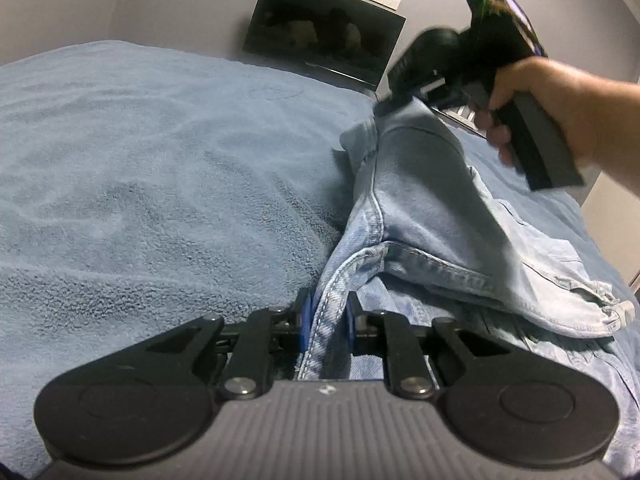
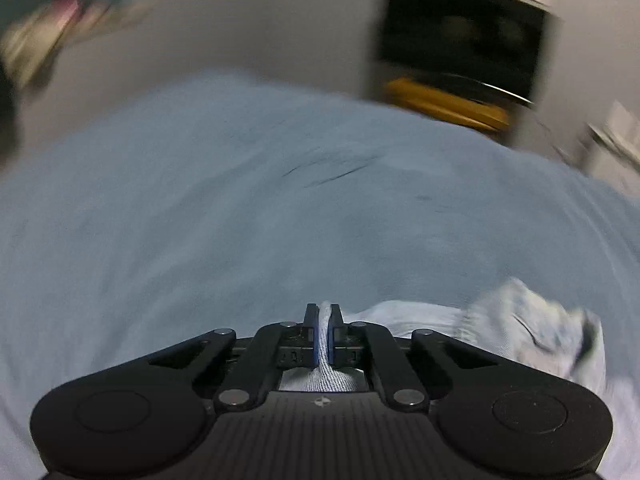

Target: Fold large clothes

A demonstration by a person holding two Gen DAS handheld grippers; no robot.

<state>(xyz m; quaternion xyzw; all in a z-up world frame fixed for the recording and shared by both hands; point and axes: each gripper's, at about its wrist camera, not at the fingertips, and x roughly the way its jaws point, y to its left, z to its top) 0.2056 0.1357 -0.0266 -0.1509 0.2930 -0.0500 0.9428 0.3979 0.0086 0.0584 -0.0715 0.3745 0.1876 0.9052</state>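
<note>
Bare blanket (image 1: 152, 168) lies open leftward; raised jeans (image 1: 432, 200) and monitor (image 1: 324, 32) block the right.

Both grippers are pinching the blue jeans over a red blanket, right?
Not quite. The blanket is blue, not red, as the left wrist view shows. The rest holds: the left gripper and the right gripper both pinch the jeans.

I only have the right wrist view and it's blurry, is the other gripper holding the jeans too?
Observer: Yes. The left gripper is shut on a seamed edge of the jeans, low over the blue blanket.
Operator: How high is my side?
Observer: The right gripper has lifted its denim end well above the blanket; the fabric drapes down from it.
Operator: Anything beyond it?
Observer: A dark monitor leans against the wall.
</note>
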